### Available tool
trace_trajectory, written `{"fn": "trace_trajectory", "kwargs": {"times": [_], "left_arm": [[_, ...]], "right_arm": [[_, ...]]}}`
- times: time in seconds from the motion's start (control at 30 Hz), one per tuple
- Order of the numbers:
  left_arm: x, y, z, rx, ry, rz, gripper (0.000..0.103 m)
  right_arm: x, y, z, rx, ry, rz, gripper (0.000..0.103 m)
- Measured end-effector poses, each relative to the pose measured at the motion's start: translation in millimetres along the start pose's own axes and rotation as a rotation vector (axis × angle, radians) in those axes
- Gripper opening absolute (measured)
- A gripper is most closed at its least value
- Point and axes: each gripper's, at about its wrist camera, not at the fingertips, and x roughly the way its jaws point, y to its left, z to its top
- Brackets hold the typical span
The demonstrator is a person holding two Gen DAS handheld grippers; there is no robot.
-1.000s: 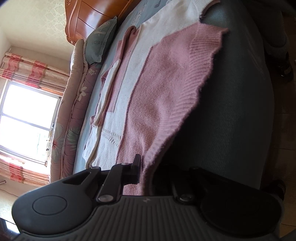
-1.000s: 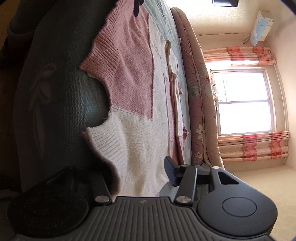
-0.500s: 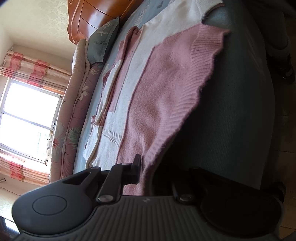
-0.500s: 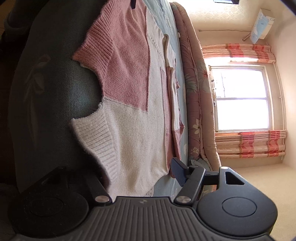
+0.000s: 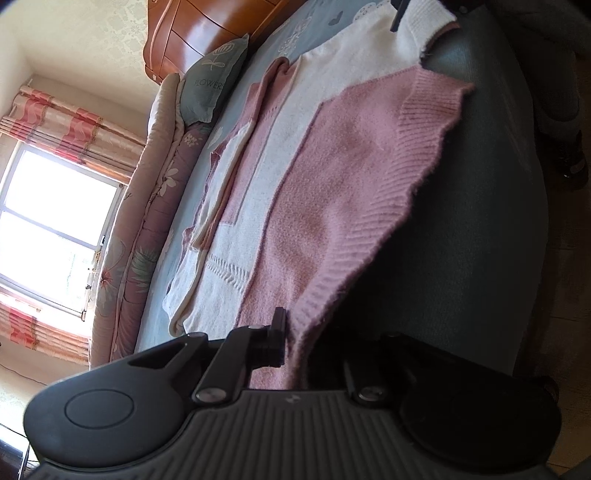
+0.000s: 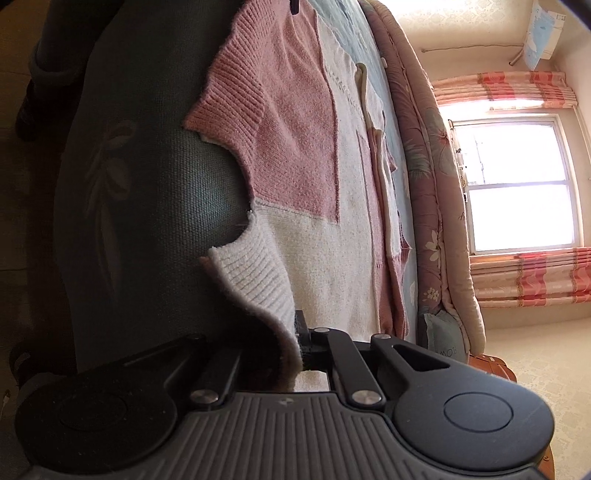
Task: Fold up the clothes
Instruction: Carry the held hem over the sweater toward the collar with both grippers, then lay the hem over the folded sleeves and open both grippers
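A pink and white knitted sweater (image 5: 295, 177) lies spread flat on a grey-blue bed, its ribbed hem hanging over the bed's near edge. My left gripper (image 5: 295, 343) is shut on the pink ribbed hem corner, one finger above the cloth, the other hidden under it. In the right wrist view the same sweater (image 6: 325, 236) runs away from me. My right gripper (image 6: 291, 347) is shut on the white ribbed hem corner. The far tip of each gripper shows at the top of the other's view.
A flowered pink quilt roll (image 5: 147, 221) lies along the bed's far side, with a grey-green pillow (image 5: 214, 85) by the wooden headboard (image 5: 192, 33). The dark bed side (image 6: 147, 206) drops to the floor. A window with striped curtains (image 6: 513, 184) stands beyond.
My right gripper's jaws have come together on the white hem corner, which lay loose between them before. My left gripper has kept its hold on the pink corner and has barely moved.
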Motion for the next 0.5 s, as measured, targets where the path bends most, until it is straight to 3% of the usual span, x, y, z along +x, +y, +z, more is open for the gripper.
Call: {"fn": "trace_trajectory", "kwargs": {"times": [0.1, 0.5], "left_arm": [[-2, 7, 2, 0.004, -0.012, 0.019, 0.008], [18, 54, 20, -0.014, -0.036, 0.104, 0.007]], "right_arm": [[-1, -9, 1, 0.022, -0.002, 0.005, 0.008], [11, -56, 0, 0.092, 0.0, -0.108, 0.008]]}}
